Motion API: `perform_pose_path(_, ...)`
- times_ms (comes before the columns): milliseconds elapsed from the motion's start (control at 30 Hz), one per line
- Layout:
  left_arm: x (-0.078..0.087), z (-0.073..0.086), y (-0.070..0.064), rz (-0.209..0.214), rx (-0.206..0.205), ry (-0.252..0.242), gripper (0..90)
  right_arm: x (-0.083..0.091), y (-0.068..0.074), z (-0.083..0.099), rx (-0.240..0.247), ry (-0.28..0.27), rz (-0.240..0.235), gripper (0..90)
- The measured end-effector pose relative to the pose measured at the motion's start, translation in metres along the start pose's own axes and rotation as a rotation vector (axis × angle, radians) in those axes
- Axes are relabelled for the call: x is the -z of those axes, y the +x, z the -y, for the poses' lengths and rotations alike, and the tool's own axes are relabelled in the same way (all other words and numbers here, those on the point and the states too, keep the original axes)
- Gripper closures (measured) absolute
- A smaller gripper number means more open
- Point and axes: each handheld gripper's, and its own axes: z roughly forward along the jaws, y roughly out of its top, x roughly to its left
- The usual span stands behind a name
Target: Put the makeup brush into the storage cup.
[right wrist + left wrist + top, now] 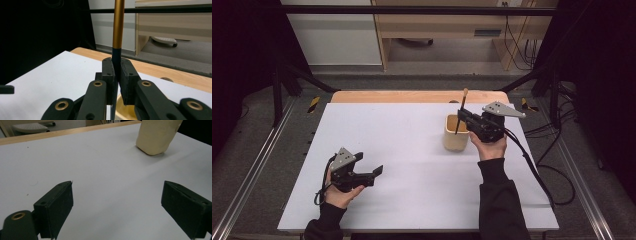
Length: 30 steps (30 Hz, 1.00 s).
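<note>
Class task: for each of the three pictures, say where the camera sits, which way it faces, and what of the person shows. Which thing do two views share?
High view: above the person's side, facing forward and down on the table; forearms, both hands.
Left gripper view: on the left gripper, fingers apart, facing the cup.
Right gripper view: on the right gripper, facing a cabinet, shut on the pen.
Shared: the cup, also in the high view.

- Black left gripper (371, 174), right gripper (464, 118); a grey three-cornered plate tops each.
- Brass-ringed pivots behind the black jaws.
- Black cables trail rearward.
- Dark sleeves (501, 200) cover both forearms.
</note>
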Motion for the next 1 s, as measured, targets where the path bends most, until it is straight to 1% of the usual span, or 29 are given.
perform_pose_path(167,-0.001,0.000,0.000,-0.002,0.003,0.002,10.1,-0.006,-0.006,-0.008,-0.007,-0.004,0.028,83.4)
perform_pose_path(367,-0.001,0.001,0.000,-0.001,-0.001,0.008,10.1,-0.013,-0.013,-0.010,-0.016,-0.002,0.055,83.3)
perform_pose_path(467,-0.001,0.001,0.000,0.000,-0.004,0.012,10.0,-0.019,-0.018,-0.010,-0.021,0.004,0.068,83.3)
perform_pose_path(700,-0.002,0.001,0.000,0.002,-0.004,0.017,10.0,-0.030,-0.023,-0.008,-0.033,0.012,0.083,83.3)
perform_pose_path(767,-0.002,0.001,0.000,0.002,-0.004,0.017,10.0,-0.034,-0.026,-0.006,-0.031,0.023,0.096,83.3)
perform_pose_path(1000,-0.002,0.001,0.000,0.001,-0.005,0.017,10.0,-0.043,-0.029,-0.003,-0.041,0.042,0.112,83.3)
